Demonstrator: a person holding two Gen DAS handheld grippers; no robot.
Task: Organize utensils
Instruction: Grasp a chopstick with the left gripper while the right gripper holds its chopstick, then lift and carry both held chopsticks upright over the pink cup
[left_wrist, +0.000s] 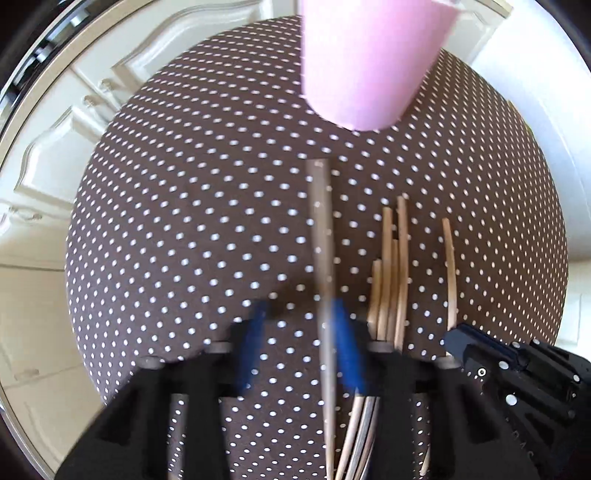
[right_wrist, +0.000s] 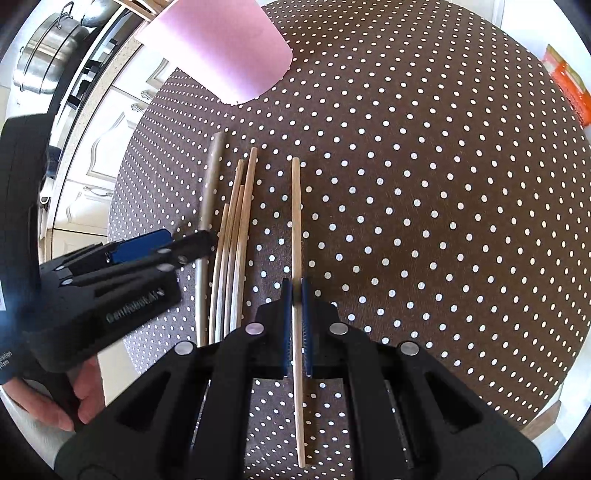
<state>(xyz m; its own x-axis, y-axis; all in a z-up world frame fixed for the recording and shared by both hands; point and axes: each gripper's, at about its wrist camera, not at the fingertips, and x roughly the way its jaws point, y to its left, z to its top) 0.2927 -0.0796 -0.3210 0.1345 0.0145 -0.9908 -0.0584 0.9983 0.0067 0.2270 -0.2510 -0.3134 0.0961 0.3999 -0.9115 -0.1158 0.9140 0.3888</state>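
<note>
Chopsticks, sorting barely begun. My right gripper (right_wrist: 296, 291) is clamped on one pale chopstick (right_wrist: 296, 206); my left gripper (left_wrist: 295, 328) pinches the grey chopstick (right_wrist: 209, 173). Bundle (right_wrist: 236, 221) lies between; pink cup (right_wrist: 218, 48) waits far-left.

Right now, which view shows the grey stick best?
The right wrist view: the grey stick lies sharp on the cloth, leftmost beside the pale sticks, its middle hidden by the left hand-held gripper. The left wrist view shows it motion-blurred between the blue pads.
</note>
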